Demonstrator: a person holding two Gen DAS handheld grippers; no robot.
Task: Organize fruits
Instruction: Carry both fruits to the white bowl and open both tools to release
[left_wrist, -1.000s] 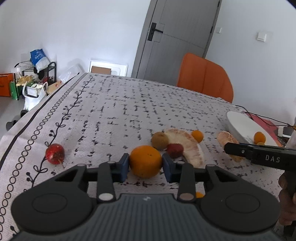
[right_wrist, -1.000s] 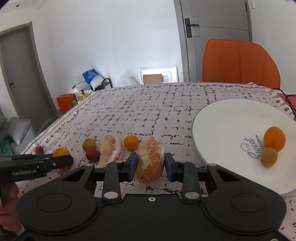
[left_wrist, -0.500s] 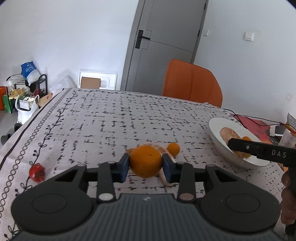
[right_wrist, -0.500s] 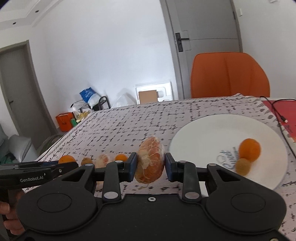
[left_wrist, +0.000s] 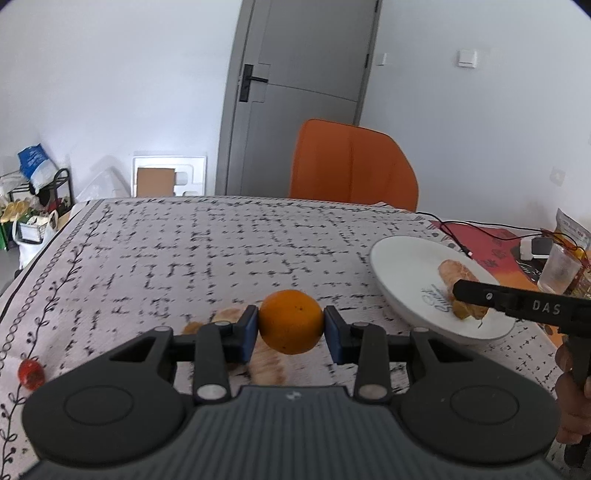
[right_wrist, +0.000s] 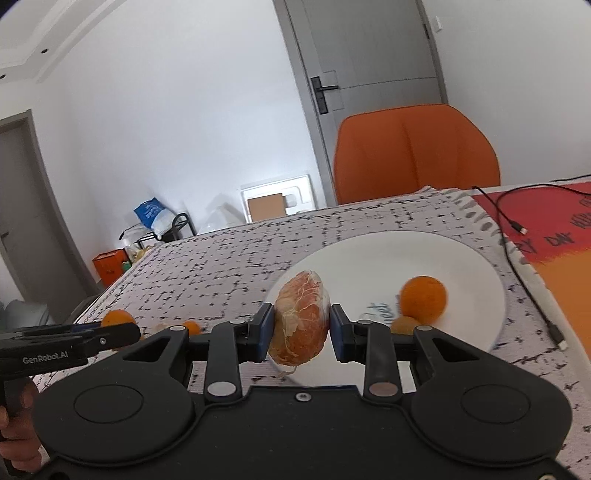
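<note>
While both grippers are raised above the table (left_wrist: 229, 236), each clamps one fruit. Left gripper (left_wrist: 291, 328): its blue pads press the two sides of a whole orange (left_wrist: 291, 321), jaws closed to the fruit's width; the orange hangs clear of the patterned cloth. Below and behind it, blurred, lie a peeled piece (left_wrist: 267, 365) and a small brownish fruit (left_wrist: 192, 327) on the cloth; a red fruit (left_wrist: 31, 373) sits well apart near the left edge of the table. Right gripper (right_wrist: 300, 332): its pads squeeze a peeled pomelo segment (right_wrist: 301, 318), held upright with a thread of pith dangling from its lower end; the jaws are closed to the segment's thickness. The segment hangs over the near rim of the white plate (right_wrist: 461, 266); whether it touches the plate cannot be told. On the plate lie a mandarin (right_wrist: 423, 298) and, just beside it, a smaller brown fruit (right_wrist: 404, 325), partly hidden by the gripper. A black cable (right_wrist: 513, 221) runs along the red mat beside the plate. An orange chair (right_wrist: 417, 151) stands behind the table. In the left view a clear cup (left_wrist: 559, 267) stands to the right of the plate.
</note>
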